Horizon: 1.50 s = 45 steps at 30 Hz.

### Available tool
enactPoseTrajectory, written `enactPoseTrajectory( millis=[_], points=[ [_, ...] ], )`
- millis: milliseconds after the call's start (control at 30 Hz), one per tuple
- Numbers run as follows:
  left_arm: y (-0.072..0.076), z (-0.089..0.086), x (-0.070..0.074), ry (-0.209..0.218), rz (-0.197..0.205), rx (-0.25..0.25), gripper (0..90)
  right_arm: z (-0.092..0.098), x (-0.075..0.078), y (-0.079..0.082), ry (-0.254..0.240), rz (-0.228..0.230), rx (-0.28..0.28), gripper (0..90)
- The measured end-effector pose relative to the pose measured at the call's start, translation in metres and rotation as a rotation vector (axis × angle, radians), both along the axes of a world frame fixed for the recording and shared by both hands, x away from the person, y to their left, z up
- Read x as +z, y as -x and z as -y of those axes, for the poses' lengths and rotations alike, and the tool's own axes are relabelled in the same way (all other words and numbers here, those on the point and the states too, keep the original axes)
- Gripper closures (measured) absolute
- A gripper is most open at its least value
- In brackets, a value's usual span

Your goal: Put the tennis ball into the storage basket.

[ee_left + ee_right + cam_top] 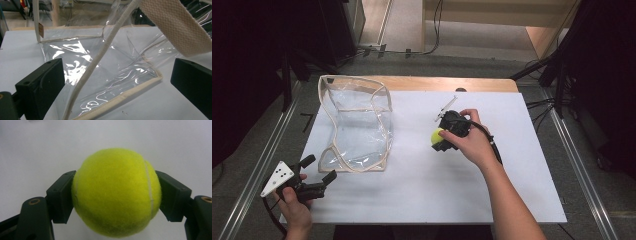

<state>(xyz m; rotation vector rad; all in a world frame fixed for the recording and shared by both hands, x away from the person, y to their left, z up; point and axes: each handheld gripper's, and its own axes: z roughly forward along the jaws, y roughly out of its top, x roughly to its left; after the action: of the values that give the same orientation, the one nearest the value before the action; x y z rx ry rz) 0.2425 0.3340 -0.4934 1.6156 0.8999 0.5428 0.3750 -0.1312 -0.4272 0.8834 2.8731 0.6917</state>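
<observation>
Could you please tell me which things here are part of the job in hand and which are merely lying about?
In the job:
- tennis ball, clamped in the right gripper
- clear bag, standing open
- left gripper, jaws open near the bag

Lying about:
- cables on the floor beyond the table

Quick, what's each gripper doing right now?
Left gripper: open, holding nothing, next to the clear bag.
Right gripper: closed on the tennis ball.

So there's a wooden table covered by a big white sheet, and a clear plastic bag with beige trim sits on its left half.
</observation>
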Motion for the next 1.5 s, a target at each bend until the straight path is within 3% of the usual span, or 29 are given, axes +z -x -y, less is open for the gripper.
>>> enactPoseTrajectory(
  millis=[967, 1300, 1500],
  points=[
    [-0.001, 0.001, 0.000, 0.000, -0.004, 0.003, 0.0, -0.028, 0.017, 0.002, -0.021, 0.014, 0.073, 23.0],
    [-0.001, 0.001, 0.000, 0.001, -0.004, 0.003, 0.0, -0.036, 0.034, 0.004, -0.043, 0.029, 0.090, 23.0],
    [-0.001, 0.000, 0.000, 0.006, 0.000, 0.003, 0.0, -0.044, 0.039, 0.005, -0.030, 0.035, 0.109, 23.0]
  ],
)
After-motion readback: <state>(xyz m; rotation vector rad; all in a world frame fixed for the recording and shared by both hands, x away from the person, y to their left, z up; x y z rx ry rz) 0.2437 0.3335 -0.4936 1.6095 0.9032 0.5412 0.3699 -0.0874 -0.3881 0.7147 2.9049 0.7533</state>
